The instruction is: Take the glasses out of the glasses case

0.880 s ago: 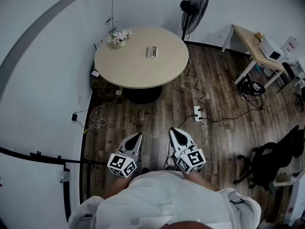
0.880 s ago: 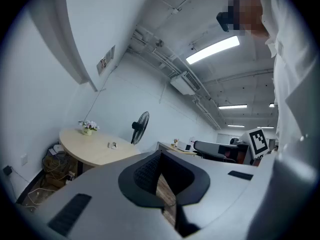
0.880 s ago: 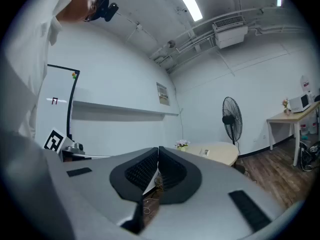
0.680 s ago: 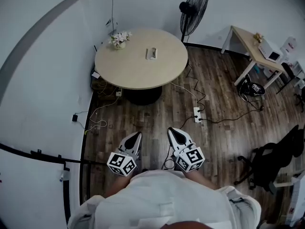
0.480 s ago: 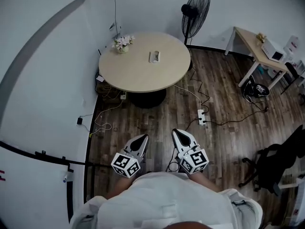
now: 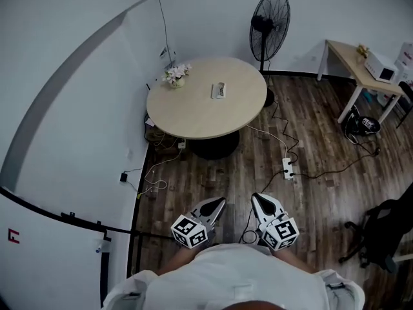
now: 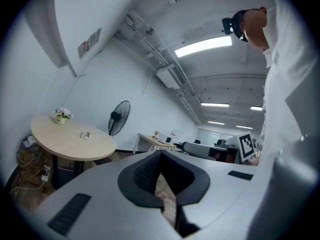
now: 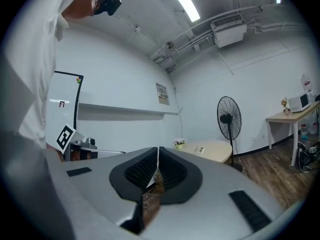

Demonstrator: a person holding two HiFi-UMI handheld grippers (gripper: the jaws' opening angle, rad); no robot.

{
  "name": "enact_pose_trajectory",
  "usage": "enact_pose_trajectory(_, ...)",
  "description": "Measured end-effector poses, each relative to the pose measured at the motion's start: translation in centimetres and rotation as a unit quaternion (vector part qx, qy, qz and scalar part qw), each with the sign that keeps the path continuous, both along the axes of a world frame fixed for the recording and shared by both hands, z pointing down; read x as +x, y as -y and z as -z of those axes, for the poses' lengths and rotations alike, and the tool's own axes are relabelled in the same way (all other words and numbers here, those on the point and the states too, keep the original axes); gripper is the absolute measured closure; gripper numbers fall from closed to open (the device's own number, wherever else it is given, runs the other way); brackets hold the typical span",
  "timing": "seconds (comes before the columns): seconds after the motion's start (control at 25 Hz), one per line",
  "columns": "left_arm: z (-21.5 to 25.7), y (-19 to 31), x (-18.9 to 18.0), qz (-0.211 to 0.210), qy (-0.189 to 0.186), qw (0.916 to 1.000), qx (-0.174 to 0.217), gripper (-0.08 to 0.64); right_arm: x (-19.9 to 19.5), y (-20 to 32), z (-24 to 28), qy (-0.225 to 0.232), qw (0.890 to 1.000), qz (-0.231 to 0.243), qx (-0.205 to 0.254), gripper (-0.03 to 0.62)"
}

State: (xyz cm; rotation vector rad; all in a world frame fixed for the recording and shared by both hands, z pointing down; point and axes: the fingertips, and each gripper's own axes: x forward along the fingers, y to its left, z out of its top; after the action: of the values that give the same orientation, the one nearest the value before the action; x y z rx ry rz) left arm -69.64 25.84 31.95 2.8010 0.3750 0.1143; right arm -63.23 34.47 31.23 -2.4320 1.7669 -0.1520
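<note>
A small pale glasses case (image 6: 219, 90) lies on the round beige table (image 6: 193, 118), far ahead of both grippers; it shows too as a speck in the left gripper view (image 7: 85, 135) and the right gripper view (image 8: 201, 149). No glasses can be made out at this distance. My left gripper (image 6: 220, 202) and right gripper (image 6: 257, 198) are held close to the person's body above the wooden floor. Both are shut with nothing between the jaws, whose tips meet in the left gripper view (image 7: 161, 152) and the right gripper view (image 8: 158, 148).
A flower pot (image 6: 175, 75) stands at the table's left rim. A standing fan (image 6: 269, 18) is behind the table. A power strip (image 6: 288, 168) and cables lie on the floor between me and the table. A desk (image 6: 361, 66) stands at right, a black office chair (image 6: 386, 237) lower right.
The view has shifted: table, fan and desk slid right and lower in the picture and appear closer. Both grippers stay shut near the body.
</note>
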Motion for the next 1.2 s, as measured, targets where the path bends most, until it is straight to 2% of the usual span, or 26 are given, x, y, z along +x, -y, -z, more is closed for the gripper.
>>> enact_pose_trajectory(0.12,1.0,-2.3,1.1,-0.018,-0.010,0.9986,0.049,0.552,0.8,-1.0,0.4,-0.008,1.000,0.013,0.009,0.566)
enact_pose_trajectory(0.2,1.2,-3.3,1.8,-0.009,-0.009,0.9980,0.061,0.552,1.2,-1.9,0.3,-0.010,1.000,0.020,0.008,0.566)
enact_pose_trajectory(0.32,0.5,-4.2,2.4,0.009,0.004,0.9990,0.044,0.552,2.0,-3.2,-0.5,-0.001,1.000,0.021,-0.002,0.566)
enact_pose_trajectory(0.52,-1.5,-5.2,2.3,0.004,0.038,0.9984,0.041,0.552,3.1,-4.1,-1.9,0.021,1.000,0.013,0.001,0.566)
enact_pose_trajectory(0.64,-2.0,-4.7,3.6,0.006,0.039,0.9989,0.025,0.552,4.8,-4.3,-2.7,0.030,1.000,0.003,0.001,0.566)
enact_pose_trajectory(0.84,-2.0,-3.3,7.6,0.005,0.030,0.9994,0.013,0.552,11.4,-5.1,-2.8,0.026,0.999,-0.046,-0.001,0.566)
enact_pose_trajectory(0.96,-2.8,-1.1,10.5,0.012,0.030,0.9995,-0.003,0.552,15.3,-4.3,-2.0,0.010,0.998,-0.059,0.002,0.566)
enact_pose_trajectory(1.08,-3.0,1.6,15.2,0.022,0.024,0.9993,-0.021,0.552,19.5,-3.2,-1.1,-0.009,0.998,-0.064,-0.003,0.566)
enact_pose_trajectory(1.2,-1.9,4.2,20.3,0.030,0.006,0.9994,-0.014,0.552,24.0,-2.2,-0.4,-0.021,0.997,-0.073,-0.005,0.566)
